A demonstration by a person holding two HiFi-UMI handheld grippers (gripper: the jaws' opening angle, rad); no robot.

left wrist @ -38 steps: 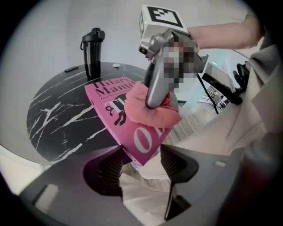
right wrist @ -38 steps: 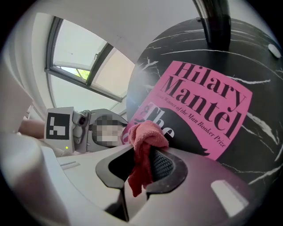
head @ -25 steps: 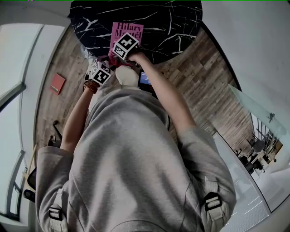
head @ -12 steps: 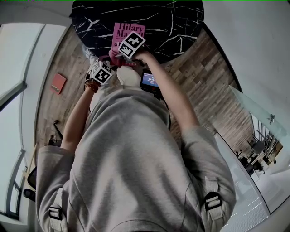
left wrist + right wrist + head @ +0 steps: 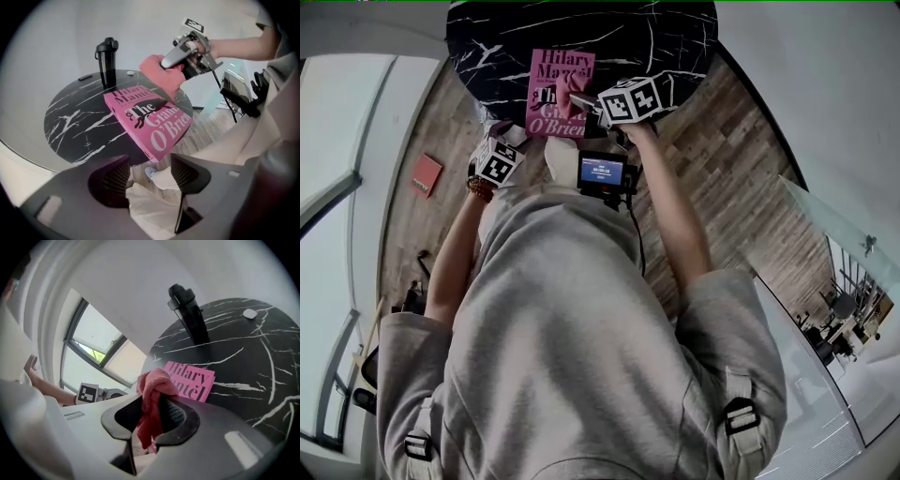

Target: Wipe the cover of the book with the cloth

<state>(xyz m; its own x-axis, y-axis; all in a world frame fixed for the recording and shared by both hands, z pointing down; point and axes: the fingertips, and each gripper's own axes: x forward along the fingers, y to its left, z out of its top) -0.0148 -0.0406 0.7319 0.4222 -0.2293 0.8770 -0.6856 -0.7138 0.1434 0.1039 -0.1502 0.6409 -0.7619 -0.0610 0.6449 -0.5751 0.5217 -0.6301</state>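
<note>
Round black counter [image 5: 75,126], white-veined, is standing on a wood-plank floor [image 5: 722,141] with a pale wall behind it. Pink book [image 5: 150,124] is lying flat, cover up, on the near part of the counter, its near end reaching the rim.

Right tool [image 5: 152,408] is reaching in from the right over the book. Its jaws are pinching a pink-red cloth [image 5: 154,385]: one bunch is bulging out past the tips and a tail is hanging down between the pads. The cloth is hanging over the far half of the cover, across the title print. Contact with the cover is unclear from these angles.

Left tool [image 5: 149,171] is hovering off the counter's near-left edge, apart from the book. Its jaws are standing spread, with nothing between them.

Black bottle [image 5: 107,58] with a flip lid is standing upright on the far side of the counter, well apart from the book. Small flat red item [image 5: 426,174] is lying on the floor to the left.
</note>
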